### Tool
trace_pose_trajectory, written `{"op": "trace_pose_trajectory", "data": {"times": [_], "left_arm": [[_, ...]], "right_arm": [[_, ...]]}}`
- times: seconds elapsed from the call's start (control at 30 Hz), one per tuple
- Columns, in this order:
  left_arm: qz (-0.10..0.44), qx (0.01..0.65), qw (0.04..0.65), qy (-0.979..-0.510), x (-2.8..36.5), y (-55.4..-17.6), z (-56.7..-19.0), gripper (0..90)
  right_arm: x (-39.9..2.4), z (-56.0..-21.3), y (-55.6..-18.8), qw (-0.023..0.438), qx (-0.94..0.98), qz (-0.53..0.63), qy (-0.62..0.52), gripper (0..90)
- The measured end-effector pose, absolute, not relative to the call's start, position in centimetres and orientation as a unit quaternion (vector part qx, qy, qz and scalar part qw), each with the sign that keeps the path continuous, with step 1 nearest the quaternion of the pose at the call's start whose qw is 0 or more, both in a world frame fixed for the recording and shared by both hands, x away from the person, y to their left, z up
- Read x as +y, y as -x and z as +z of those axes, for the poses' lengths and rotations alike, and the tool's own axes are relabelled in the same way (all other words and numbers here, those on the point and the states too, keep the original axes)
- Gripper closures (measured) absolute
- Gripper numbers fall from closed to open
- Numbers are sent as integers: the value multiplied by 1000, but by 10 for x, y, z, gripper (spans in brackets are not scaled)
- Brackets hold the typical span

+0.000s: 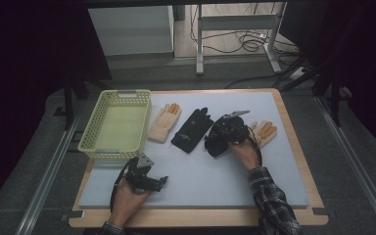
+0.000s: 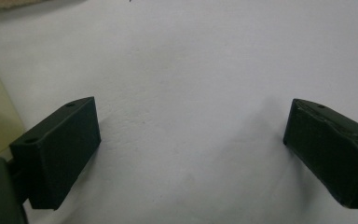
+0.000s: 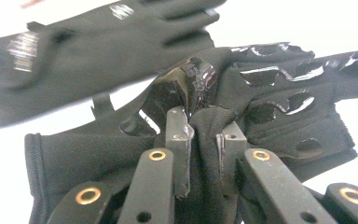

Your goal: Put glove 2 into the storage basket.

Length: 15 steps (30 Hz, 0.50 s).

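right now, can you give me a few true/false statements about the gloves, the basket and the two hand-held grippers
1. The right hand-held gripper is shut on a black glove. True: a fold of its fabric is pinched between the jaws.
2. The yellow basket holds a glove. False: nothing lies in it.
3. The left hand-held gripper grips a tan glove. False: its jaws stand wide apart over bare grey mat.
4. A second black glove lies flat on the mat between a tan glove and the right hand-held gripper. True.
5. Both tan gloves lie side by side next to the basket. False: one is beside the basket, the other tan glove lies on the far side of the right hand-held gripper.
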<state>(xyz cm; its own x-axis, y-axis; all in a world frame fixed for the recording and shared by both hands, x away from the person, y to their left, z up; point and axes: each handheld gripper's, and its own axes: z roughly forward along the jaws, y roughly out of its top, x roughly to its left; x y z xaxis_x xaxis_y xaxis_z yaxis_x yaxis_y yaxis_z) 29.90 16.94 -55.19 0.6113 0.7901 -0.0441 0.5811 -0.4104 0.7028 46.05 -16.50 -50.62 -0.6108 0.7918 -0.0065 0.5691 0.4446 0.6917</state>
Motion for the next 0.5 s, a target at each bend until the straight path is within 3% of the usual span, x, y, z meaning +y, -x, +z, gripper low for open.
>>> {"op": "trace_pose_trajectory", "data": {"times": [0.27, 0.5], "left_arm": [[150, 415, 351, -826, 169, -299, -552, 40], [150, 415, 351, -825, 169, -299, -552, 40]], "right_arm": [[-162, -469, -407, 139, 855, 372, -334, 780], [-157, -468, -361, 113, 873, 376, -289, 774]]}}
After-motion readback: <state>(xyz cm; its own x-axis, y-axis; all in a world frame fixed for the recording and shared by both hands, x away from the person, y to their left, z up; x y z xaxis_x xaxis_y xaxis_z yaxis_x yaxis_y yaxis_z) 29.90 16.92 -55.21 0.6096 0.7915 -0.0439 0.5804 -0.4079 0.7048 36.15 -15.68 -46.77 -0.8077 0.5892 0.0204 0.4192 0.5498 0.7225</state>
